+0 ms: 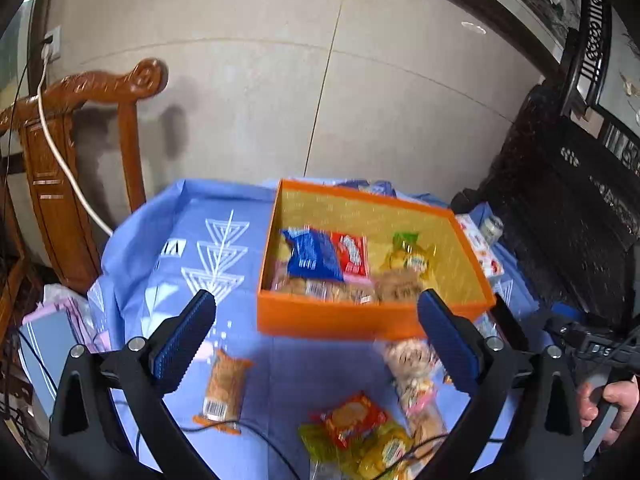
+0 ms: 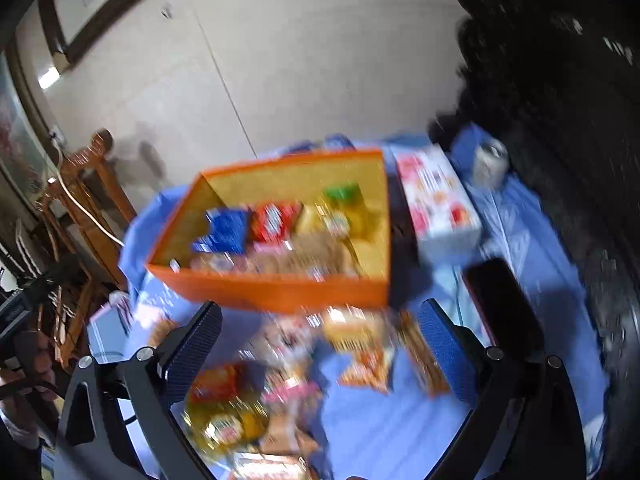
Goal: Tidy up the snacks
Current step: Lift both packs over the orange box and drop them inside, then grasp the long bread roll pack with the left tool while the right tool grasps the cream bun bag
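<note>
An orange box (image 1: pixel 332 320) with a yellow inside stands on the blue cloth and holds several snack packets, among them a blue one (image 1: pixel 310 254), a red one (image 1: pixel 352 254) and a green-yellow one (image 1: pixel 412 254). The box also shows in the right wrist view (image 2: pixel 280 292). Loose packets lie in front of it: a brown one (image 1: pixel 225 386), a red one (image 1: pixel 352 420), a yellow one (image 1: pixel 384 452) and a pink-white one (image 1: pixel 412 364). My left gripper (image 1: pixel 316 340) is open and empty above them. My right gripper (image 2: pixel 320 344) is open and empty over a blurred heap of packets (image 2: pixel 280 380).
A white and pink carton (image 2: pixel 440 204) and a small jar (image 2: pixel 490 162) stand right of the box. A dark flat object (image 2: pixel 504 312) lies near the right finger. A carved wooden chair (image 1: pixel 60 168) stands at the left, dark furniture (image 1: pixel 568 208) at the right.
</note>
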Demonstrator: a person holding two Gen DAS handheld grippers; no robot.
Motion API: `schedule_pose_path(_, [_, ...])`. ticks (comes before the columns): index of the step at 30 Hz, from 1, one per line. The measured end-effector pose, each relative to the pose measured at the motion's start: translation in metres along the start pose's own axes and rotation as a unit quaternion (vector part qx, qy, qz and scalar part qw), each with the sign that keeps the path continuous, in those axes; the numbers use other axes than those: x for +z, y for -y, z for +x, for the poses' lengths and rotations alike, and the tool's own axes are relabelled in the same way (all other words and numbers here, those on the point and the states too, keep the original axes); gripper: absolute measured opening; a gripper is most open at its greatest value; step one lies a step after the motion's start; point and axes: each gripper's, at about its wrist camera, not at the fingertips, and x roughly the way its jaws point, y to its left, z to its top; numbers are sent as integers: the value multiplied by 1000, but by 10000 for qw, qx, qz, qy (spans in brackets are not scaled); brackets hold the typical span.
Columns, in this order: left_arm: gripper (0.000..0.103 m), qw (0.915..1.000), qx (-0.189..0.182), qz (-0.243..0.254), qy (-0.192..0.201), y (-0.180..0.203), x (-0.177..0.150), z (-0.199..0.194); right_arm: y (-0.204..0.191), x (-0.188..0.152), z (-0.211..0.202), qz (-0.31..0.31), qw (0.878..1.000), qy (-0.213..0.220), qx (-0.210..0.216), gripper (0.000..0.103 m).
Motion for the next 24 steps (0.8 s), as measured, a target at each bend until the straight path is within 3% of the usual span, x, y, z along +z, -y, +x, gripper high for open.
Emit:
schedule_pose_path(4, [99,9995,148,75,-271,-8,-26,6,7,-26,18,38,9995,-265,-186,99])
schedule_pose_path(9, [99,9982,199,-78,-562,-20,-48,11,10,-34,46,51,9986,-374,-372,99])
schedule_pose_path(19, [99,9981,244,-116,-550,-25,-53,10,23,-28,131,120,9937,-861,-705,99])
schedule_pose_path(24, [99,9964,456,-155,-705,-37,-60,17,22,-27,147,100,9938,-894,-652,96])
